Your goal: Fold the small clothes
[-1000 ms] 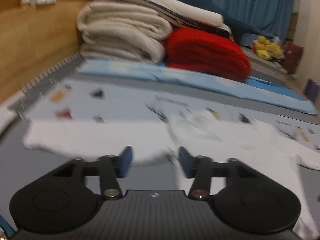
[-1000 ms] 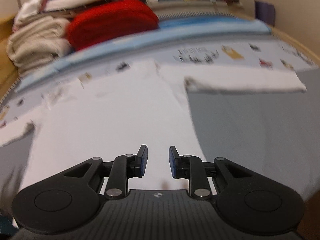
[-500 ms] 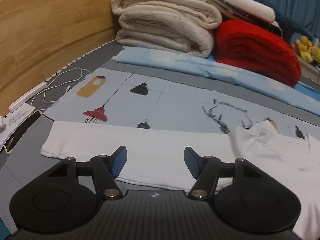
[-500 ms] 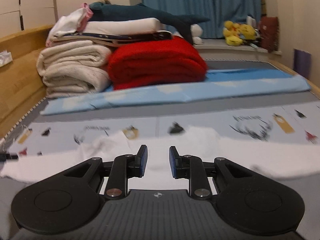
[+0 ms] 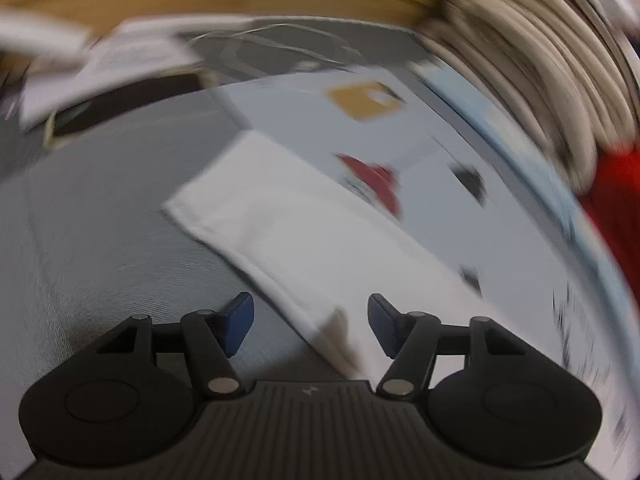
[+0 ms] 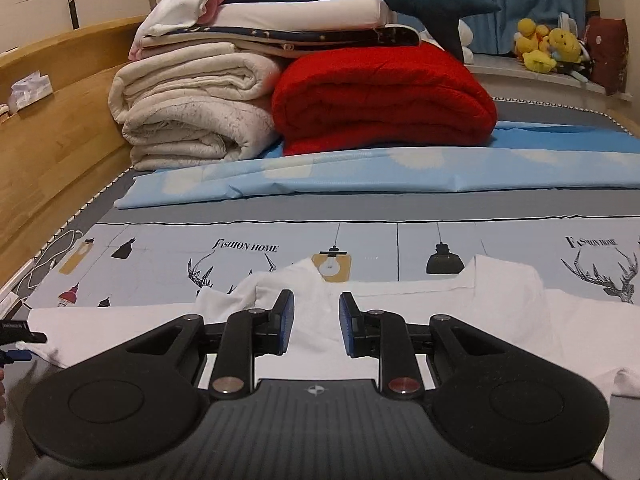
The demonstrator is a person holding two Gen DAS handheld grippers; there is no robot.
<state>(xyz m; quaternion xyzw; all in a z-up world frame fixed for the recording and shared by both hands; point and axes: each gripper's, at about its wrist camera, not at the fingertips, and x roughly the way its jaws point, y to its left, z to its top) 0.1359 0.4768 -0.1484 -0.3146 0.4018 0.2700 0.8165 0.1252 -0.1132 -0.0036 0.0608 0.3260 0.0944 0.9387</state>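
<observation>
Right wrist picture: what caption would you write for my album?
Open right gripper above a white shirt spread flat on the bed, folded blankets behind.

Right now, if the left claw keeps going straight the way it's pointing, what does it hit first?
Most likely the white cotton shirt's long sleeve, lying flat on the grey bedsheet. The left claw is open, angled downward, with the sleeve's edge just ahead between its fingers. The picture is blurred, so depth is uncertain.

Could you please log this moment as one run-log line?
stage: reaching for sleeve | left gripper: open, over sleeve end | right gripper: open, empty, above white shirt | folds: none yet
</observation>
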